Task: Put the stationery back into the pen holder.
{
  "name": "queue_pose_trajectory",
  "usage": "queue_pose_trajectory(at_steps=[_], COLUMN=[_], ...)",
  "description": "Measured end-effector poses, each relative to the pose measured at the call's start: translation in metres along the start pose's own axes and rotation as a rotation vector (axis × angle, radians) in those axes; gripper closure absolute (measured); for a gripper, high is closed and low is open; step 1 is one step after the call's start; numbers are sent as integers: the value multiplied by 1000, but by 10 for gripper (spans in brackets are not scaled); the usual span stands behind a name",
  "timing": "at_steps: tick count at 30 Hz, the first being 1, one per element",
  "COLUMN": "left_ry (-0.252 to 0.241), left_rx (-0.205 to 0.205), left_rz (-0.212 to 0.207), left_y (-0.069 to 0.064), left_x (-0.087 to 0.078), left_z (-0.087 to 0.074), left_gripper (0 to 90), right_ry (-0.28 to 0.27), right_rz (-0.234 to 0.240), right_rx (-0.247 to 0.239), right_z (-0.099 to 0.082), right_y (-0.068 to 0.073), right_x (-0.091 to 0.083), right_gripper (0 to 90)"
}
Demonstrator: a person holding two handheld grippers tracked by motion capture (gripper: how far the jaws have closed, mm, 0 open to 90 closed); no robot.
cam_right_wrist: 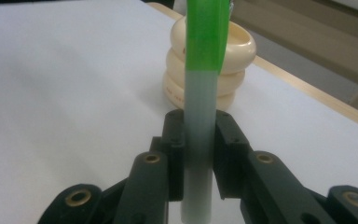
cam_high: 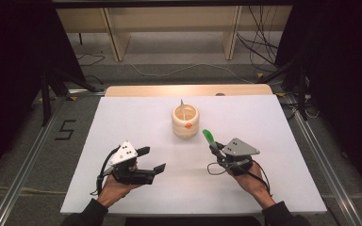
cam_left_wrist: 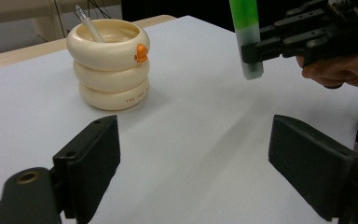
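— Marker [cam_high: 208,137] first: where is it, and which way does it lie from my right claw [cam_high: 215,149]?

— It is in that claw, pinched low on its pale barrel between the two pads, green end pointing up and away toward the cream holder [cam_high: 185,121]. The holder stands beyond the tip, a little to the left in the high view, so the marker's long axis already leans roughly at it.

— And my left claw [cam_high: 152,159]?

— Spread wide, nothing between the pads, hovering low over the white surface [cam_high: 122,117]. My right hand is the nearer one to the holder.

— Anything hard to read?

— A thin pen [cam_high: 182,108] stands inside the holder; how much room remains beside it I cannot tell. The marker's top is cut off in the right gripper view.
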State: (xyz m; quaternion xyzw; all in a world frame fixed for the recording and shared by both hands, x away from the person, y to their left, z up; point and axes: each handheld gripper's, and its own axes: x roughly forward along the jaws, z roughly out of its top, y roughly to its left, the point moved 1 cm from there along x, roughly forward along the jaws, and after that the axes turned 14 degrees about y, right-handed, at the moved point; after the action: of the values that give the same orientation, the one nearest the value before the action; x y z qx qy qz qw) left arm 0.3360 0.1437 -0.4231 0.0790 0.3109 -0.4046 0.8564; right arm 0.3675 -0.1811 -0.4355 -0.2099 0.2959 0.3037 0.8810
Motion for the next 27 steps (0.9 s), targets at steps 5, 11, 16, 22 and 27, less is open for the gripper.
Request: queue_pose_trajectory(at_steps=[5,11,16,22,27], left_ry=[-5,-18,-18,-15,-19], left_rx=[-3,3,-7,-1,-7], left_rz=[4,12,14,13,12], left_y=[-1,-3,-1,-2,-2], left_x=[-1,-3,-3,-4,-3], left_z=[-2,-3,-4,-5,-5], left_gripper=[161,161,159,159,159], right_ry=[-23,-41,-47,-45,-42], right_rz=[53,87,97,98,111], right_rx=[104,198,235,257,284], right_z=[14,30,44,52,55], right_y=[-11,-25,-35,-40,-45], right_x=[2,11,19,26,30], right_gripper=[771,770,771,771,771])
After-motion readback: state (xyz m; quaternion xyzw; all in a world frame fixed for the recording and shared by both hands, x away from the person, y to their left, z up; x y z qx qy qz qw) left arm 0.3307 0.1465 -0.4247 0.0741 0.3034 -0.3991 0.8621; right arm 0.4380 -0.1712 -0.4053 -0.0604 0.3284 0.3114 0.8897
